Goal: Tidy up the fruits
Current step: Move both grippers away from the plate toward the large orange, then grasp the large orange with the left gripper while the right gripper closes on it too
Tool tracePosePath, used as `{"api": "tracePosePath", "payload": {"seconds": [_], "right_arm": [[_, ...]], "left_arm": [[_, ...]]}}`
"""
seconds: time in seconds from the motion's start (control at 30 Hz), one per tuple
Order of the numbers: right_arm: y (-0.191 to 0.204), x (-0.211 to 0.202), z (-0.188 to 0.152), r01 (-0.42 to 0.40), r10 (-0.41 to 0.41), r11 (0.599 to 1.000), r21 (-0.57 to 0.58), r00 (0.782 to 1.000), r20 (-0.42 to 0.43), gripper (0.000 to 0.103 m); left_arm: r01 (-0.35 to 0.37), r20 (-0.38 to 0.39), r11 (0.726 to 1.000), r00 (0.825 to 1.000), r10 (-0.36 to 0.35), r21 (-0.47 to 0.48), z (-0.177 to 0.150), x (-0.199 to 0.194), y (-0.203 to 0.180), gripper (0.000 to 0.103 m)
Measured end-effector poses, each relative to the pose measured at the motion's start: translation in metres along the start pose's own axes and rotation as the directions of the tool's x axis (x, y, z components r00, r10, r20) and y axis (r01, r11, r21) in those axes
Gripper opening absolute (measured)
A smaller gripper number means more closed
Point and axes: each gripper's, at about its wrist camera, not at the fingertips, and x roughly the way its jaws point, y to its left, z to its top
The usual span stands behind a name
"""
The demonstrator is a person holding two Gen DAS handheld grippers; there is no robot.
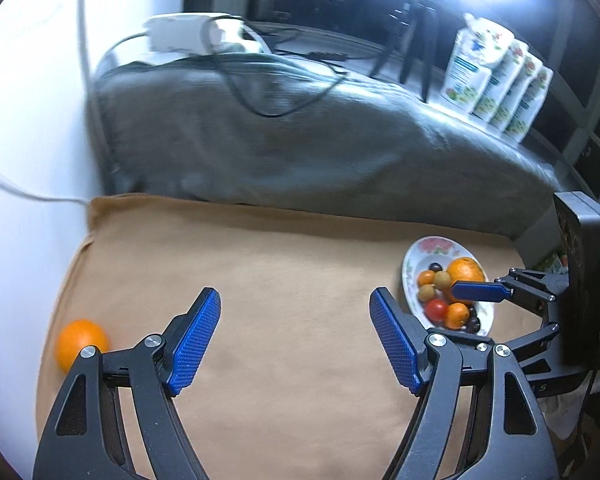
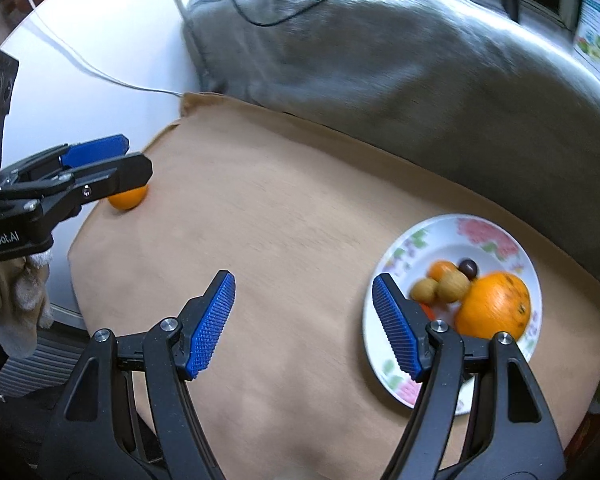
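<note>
Surface: tan cloth (image 1: 268, 280) spread flat, its far edge against a grey blanket (image 1: 300, 152); white tabletop to the left of the cloth.
Left gripper (image 1: 296, 344): blue ribbed pads well apart, nothing between them, only bare cloth beneath. From the right wrist view it enters at the left edge (image 2: 130, 160), fingers black with blue faces.
Right gripper (image 2: 304, 324): pads likewise apart and empty, over the cloth just left of the plate. In the left wrist view one blue finger crosses in front of the plate's fruit.
Loose orange (image 1: 82, 342): lies alone on the cloth near its left edge, well apart from the plate. In the right wrist view (image 2: 126, 200) it is partly hidden behind the left gripper's finger; contact cannot be told.
Plate (image 2: 496, 236): white with pink and green floral rim, on the right side of the cloth.
Plate contents: one large orange (image 2: 494, 306) with dark specks; small tangerines (image 1: 458, 314); two round tan fruits (image 2: 452, 286), kind unclear; a red tomato (image 1: 436, 309); dark round grapes (image 2: 468, 267). All piled touching one another.
Background: four printed refill pouches (image 1: 496, 76) standing in a row at far right; black cables on the blanket; a white cable (image 2: 100, 74) across the tabletop.
Person: a pale glove or sleeve at the lower left of the right wrist view, blurred.
</note>
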Motion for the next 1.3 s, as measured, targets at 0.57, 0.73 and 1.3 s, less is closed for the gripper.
{"api": "tracePosePath", "payload": {"seconds": [0.57,0.73,1.3], "right_arm": [[0.074,0.054,0.06,-0.21,0.209,0.975,-0.074,0.978,-0.025,0.074],[0.098,0.076,0.078,-0.267,0.263,0.959,-0.099,0.964,-0.049,0.074],[0.187,0.175,0.115,-0.455,0.422,0.877,-0.152,0.883,-0.206,0.074]], "left_arm": [[-0.125,0.002,0.969,0.992,0.129,-0.211,-0.035,-0.029,0.096,0.077],[-0.148,-0.011,0.941,0.988,0.152,-0.304,-0.053,-0.031,0.123,0.077],[-0.175,-0.043,0.852,0.983,0.177,-0.493,-0.102,-0.007,0.191,0.077]]}}
